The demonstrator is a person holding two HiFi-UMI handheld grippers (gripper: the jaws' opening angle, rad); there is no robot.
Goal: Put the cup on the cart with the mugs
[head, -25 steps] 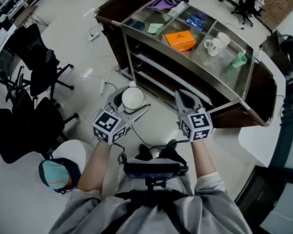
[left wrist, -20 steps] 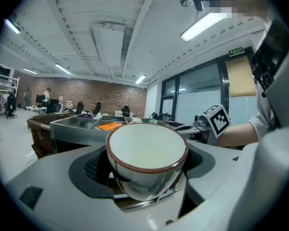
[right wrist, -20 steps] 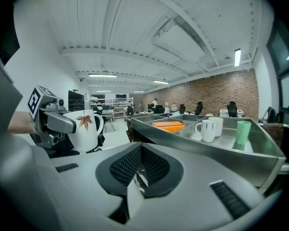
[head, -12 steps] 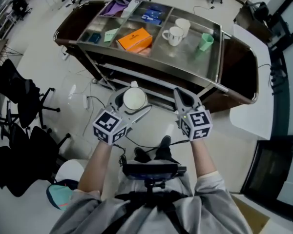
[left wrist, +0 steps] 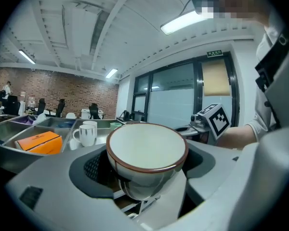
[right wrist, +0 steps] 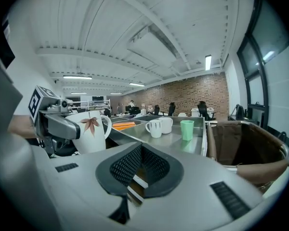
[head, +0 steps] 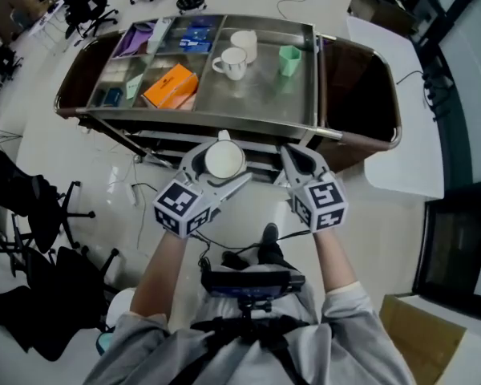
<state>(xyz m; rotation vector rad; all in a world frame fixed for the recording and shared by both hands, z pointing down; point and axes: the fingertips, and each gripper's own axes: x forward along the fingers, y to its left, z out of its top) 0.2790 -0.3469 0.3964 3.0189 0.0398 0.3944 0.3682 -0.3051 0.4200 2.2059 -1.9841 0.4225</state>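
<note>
left gripper (head: 220, 152): clamped wide round the cup (left wrist: 147, 150), red leaf print on its side | right gripper (head: 295, 160): jaws together, nothing in em | cup: held just short of the cart (head: 260, 99), mugs (head: 231, 61) up top by a green tumbler (head: 289, 58) | text: orange box (head: 170, 87) print too small to read

Glossy cup (left wrist: 147, 150) — brushed-metal cart (head: 266, 95)

Mugs (head: 230, 61) on cart (head: 264, 96), box (head: 170, 87) to their left
</note>
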